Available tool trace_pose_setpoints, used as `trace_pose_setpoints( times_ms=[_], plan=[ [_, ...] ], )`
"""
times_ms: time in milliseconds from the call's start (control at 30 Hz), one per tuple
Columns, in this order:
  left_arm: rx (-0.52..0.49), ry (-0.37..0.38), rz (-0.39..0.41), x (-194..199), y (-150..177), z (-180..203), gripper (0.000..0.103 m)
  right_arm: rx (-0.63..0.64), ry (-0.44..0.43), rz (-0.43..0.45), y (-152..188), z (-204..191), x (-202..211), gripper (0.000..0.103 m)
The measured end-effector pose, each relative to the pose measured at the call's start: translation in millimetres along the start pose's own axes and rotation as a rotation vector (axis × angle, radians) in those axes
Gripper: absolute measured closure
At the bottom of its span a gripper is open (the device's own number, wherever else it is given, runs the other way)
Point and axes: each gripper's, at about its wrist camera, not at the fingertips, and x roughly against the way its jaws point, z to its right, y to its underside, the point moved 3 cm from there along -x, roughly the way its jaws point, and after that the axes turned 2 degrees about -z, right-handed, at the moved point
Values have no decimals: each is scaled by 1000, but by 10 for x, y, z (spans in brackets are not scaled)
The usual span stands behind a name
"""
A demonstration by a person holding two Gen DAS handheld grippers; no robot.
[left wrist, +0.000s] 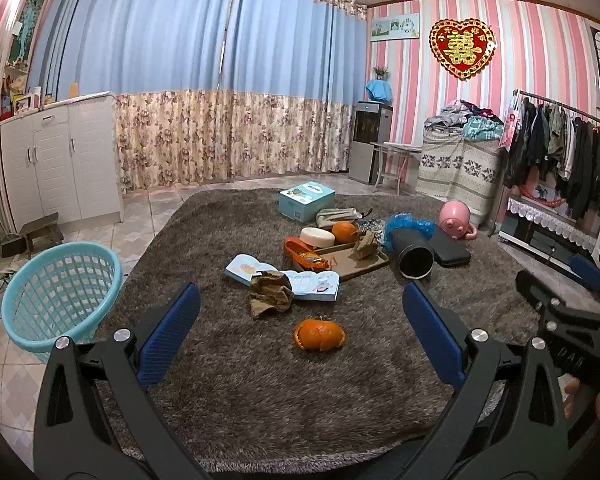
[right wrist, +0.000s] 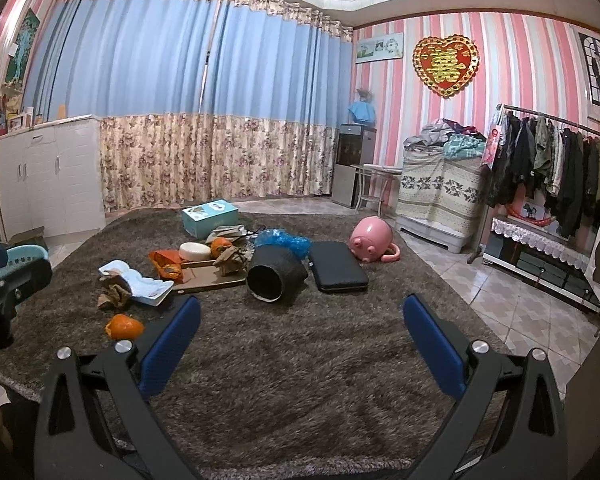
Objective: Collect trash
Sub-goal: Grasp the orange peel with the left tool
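An orange peel (left wrist: 319, 334) (right wrist: 124, 327) lies on the shaggy brown rug (left wrist: 260, 380), just ahead of my open left gripper (left wrist: 300, 320). Behind it sits crumpled brown paper (left wrist: 270, 292) (right wrist: 114, 294) against an open booklet (left wrist: 292, 278). More crumpled paper (left wrist: 365, 245), an orange wrapper (left wrist: 306, 255) and a blue plastic bag (left wrist: 406, 227) lie around a brown tray (left wrist: 360, 266). A teal mesh basket (left wrist: 62, 288) stands on the tiles at the left. My right gripper (right wrist: 300, 328) is open over bare rug, with nothing between its fingers.
A black cylinder (right wrist: 274, 274) lies on its side beside a black case (right wrist: 340, 272) and a pink pig toy (right wrist: 372, 242). A teal box (left wrist: 306, 200), a whole orange (left wrist: 344, 232) and a white round tin (left wrist: 317, 237) are farther back. White cabinet (left wrist: 60, 160) left, clothes rack (right wrist: 560, 168) right.
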Motion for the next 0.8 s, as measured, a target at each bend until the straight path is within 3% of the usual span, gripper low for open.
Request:
trace_pose_setpoints(
  times_ms=[533, 600, 800],
  plan=[
    [10, 22, -104, -519, 18, 23, 5, -17, 53, 1, -61, 297, -377, 4],
    [4, 16, -116, -621, -9, 64, 5, -28, 59, -30, -76, 359, -456, 4],
    [-23, -6, -188, -956, 86, 185, 5, -24, 140, -50, -78, 481, -591, 4]
  ],
)
